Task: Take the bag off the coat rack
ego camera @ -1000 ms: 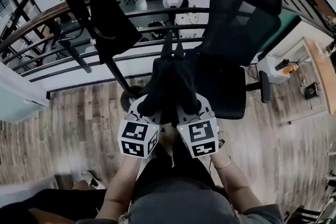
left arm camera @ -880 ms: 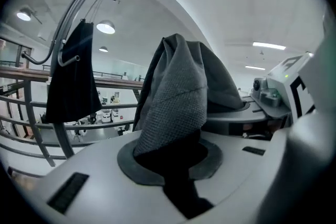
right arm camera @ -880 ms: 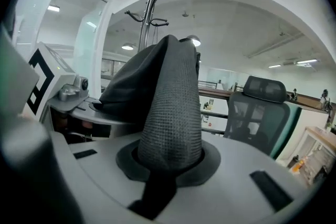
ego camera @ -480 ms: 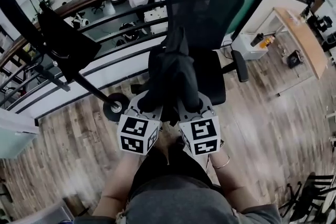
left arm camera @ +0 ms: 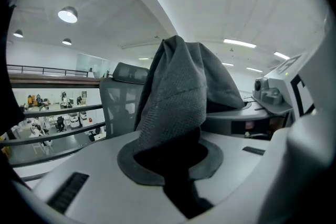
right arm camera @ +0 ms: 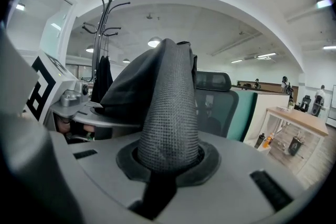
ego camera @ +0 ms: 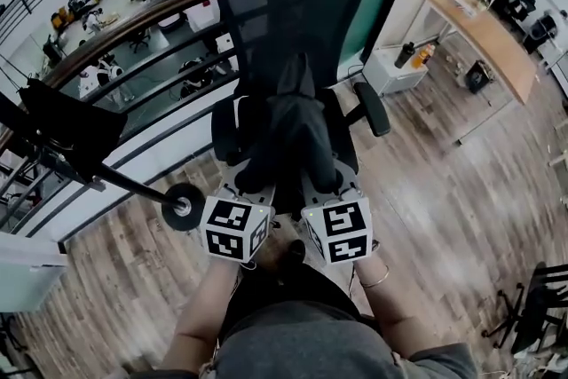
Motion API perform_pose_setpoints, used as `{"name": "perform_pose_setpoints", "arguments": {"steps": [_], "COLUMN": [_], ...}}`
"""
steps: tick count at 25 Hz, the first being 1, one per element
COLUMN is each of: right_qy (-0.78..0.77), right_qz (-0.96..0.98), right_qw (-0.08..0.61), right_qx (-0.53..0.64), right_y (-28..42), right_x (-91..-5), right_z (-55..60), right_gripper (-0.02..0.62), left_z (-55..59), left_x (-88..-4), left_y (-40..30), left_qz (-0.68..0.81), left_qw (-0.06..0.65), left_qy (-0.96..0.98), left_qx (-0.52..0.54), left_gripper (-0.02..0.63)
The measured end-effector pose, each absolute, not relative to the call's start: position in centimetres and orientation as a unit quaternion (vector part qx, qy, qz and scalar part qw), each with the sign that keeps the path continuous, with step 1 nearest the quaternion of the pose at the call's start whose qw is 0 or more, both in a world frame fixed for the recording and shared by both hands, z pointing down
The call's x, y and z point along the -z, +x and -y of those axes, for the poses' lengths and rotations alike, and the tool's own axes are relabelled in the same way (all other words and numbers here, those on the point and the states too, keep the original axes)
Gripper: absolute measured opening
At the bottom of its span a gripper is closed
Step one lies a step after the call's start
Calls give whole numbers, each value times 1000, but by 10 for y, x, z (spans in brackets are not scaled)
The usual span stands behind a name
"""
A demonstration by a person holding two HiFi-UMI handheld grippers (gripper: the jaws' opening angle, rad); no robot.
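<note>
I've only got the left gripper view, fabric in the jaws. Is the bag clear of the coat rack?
Observer: Yes, the head view shows the bag free, with the coat rack apart at its left.
Operator: Is the right gripper holding it too?
Observer: Yes, the right gripper is shut on the bag.
Operator: Anything on the rack?
Observer: One dark item hangs there.

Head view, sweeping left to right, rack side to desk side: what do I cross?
dark item hanging on the coat rack → coat rack's round base → left gripper → right gripper → dark bottle → wooden desk. The bag, clamped in both grippers, and the chair overlap them, so both are left out.
</note>
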State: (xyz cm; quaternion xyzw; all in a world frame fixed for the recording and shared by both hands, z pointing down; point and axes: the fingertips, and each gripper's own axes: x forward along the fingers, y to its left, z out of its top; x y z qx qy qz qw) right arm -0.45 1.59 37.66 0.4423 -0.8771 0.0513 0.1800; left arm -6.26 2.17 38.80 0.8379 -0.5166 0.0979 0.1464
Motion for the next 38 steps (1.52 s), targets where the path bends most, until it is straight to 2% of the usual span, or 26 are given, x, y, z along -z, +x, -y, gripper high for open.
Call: {"name": "perform_pose_setpoints", "arguments": {"steps": [19, 29, 38], "right_qy": [490, 514, 505], "right_qz": [853, 831, 831], "right_qw": [158, 171, 176], "right_qx": [-87, -125, -150], "right_y": [94, 118, 108], "right_x": [-391, -424, -454], "right_z": [71, 134, 211], "right_gripper": [55, 55, 57], "left_z": [72, 140, 217], "left_x": [-402, -435, -466], "left_y": [33, 56, 45], "left_qz": [477, 439, 429], "left_qw": [147, 173, 196], "left_qy": [858, 871, 871], "left_qx": [-119, -136, -136], "left_gripper": [77, 77, 77]}}
